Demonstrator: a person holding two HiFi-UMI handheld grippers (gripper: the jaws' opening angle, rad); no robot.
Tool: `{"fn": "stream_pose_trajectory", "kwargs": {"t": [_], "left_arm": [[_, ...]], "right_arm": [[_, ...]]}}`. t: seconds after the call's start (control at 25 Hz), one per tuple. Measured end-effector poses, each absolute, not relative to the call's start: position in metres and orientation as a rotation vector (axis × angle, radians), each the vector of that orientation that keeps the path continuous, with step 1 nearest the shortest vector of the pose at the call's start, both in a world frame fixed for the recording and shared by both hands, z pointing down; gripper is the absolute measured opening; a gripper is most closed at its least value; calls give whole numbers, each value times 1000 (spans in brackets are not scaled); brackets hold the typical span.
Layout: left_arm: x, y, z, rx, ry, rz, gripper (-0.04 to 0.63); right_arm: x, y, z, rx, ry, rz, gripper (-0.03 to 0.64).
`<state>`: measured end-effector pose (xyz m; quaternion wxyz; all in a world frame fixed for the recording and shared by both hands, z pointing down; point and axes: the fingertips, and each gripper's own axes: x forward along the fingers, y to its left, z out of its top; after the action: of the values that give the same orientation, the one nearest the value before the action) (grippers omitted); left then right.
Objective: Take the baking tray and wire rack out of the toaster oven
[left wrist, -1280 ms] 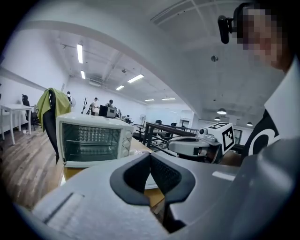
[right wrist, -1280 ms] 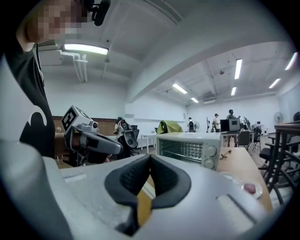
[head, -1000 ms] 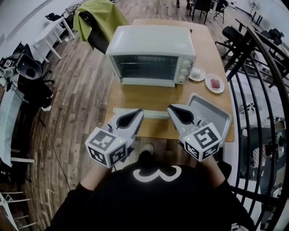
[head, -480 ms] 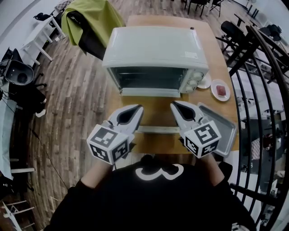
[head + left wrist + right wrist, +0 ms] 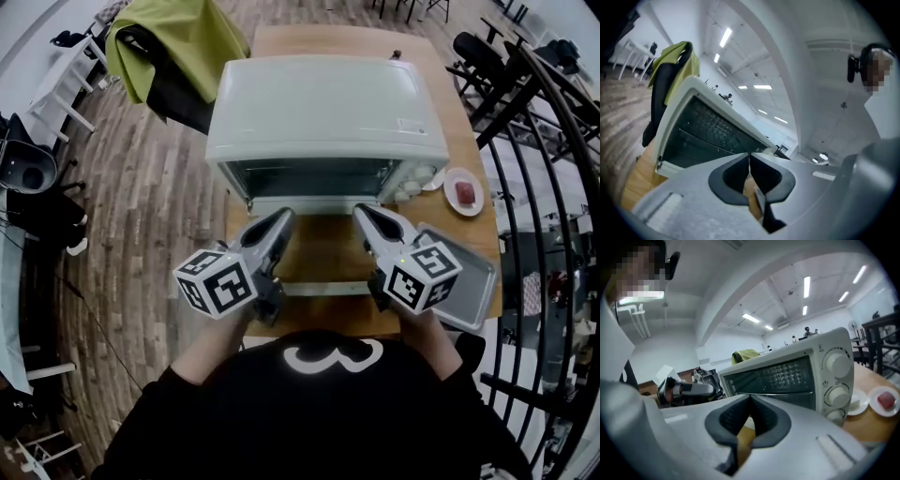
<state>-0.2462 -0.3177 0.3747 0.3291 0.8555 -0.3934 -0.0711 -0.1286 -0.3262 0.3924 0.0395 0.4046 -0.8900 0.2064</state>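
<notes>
Wood surface [image 5: 323, 253], pale and rectangular, standing on a plank floor [image 5: 159, 206] of grey-brown boards. Carried on it: one white oven [image 5: 326, 108], set across the far half, glass door [image 5: 309, 176] shut and facing the person, three knobs [image 5: 836, 363] down its right side. Rack [image 5: 780, 376]: inside the oven, seen as a wire grid behind the glass. Tray [image 5: 476, 286]: grey metal, lying on the near right corner of the surface, outside the oven and partly under the right gripper [image 5: 361, 212]. Whether another tray sits within the oven cannot be told. Plate [image 5: 465, 192]: small, white, a red piece on it, right of the oven. Second plate [image 5: 433, 178]: just beside the first, half hidden by the oven's corner. Pale strip [image 5: 323, 289]: along the near edge, between the two grippers. Left gripper [image 5: 285, 215]: pointing at the door, fingers together, nothing between them, tips near the door's lower edge. Right gripper: likewise pointing at the door, fingers together and empty. Room: open hall, white walls and ceiling with long lights [image 5: 806, 287]. Black chair [image 5: 178, 89] with a green cloth [image 5: 169, 37] draped over it, at the oven's far left. White desk [image 5: 70, 84] further left. Black railing [image 5: 539, 159] along the right.
</notes>
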Motion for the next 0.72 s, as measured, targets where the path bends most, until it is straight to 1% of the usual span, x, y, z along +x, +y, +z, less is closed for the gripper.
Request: {"fn": "stream_pose_trajectory", "kwargs": {"t": [0.16, 0.2, 0.28, 0.4, 0.56, 0.72], "left_arm": [[-261, -343, 400, 2002, -974, -407, 14], [-264, -349, 405, 1944, -962, -466, 15], [-270, -360, 412, 1866, -941, -554, 27], [-270, -373, 420, 1823, -914, -615, 132], [-269, -396, 430, 1759, -887, -686, 153], [-274, -416, 438, 1713, -868, -765, 182]], "right_arm": [[-123, -349, 404, 1319, -2816, 1017, 3], [-121, -355, 408, 1334, -2824, 1113, 15], [-119, -366, 418, 1360, -2822, 1293, 73], [-113, -380, 429, 1431, -2806, 1556, 87], [-102, -402, 449, 1527, -2743, 1814, 150], [-103, -421, 462, 1561, -2676, 1973, 150]]}}
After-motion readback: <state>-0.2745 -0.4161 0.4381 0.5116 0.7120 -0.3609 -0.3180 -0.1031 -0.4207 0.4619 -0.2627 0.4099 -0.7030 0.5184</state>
